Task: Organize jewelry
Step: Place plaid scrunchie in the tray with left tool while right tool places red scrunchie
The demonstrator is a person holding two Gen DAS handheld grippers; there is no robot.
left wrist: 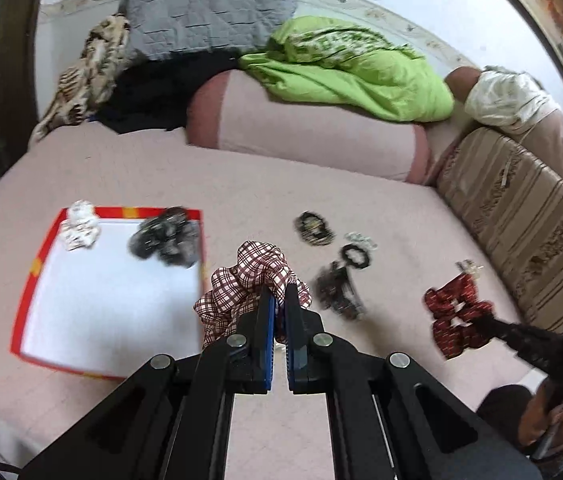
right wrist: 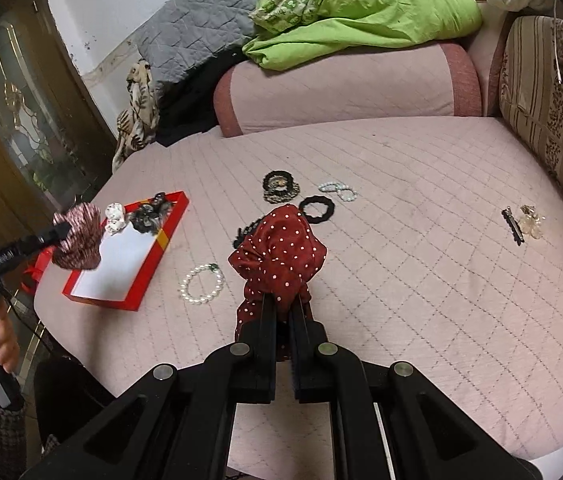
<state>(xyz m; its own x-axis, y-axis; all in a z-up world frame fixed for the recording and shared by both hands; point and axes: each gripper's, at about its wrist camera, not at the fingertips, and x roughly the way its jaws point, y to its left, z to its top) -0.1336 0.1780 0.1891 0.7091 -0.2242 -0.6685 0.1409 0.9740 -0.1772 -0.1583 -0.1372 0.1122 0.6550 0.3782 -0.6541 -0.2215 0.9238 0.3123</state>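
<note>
Bed (right wrist: 421, 184) first, soft and quilted under scattered pieces. Red-rimmed box (left wrist: 29, 276) next, shallow, near the bed's edge, already holding two items. Plaid scrunchie (left wrist: 253, 280) pinched between left gripper (left wrist: 278, 300) fingers; dotted red scrunchie (right wrist: 281, 256) pinched by right gripper (right wrist: 283, 304), both lifted clear. Risks: limp fabric slipping from narrow pinches mid-carry, snagging on release, landing on the rim, tipping the light box. Pearl bracelet (right wrist: 201, 284) loose beside the box, easily swept off.

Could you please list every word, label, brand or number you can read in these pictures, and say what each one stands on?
White lettering on the side of the left hand-held gripper, in the right wrist view: too blurred to read.
Red box: no writing visible.
Framed picture on the wall: no legible text.
</note>
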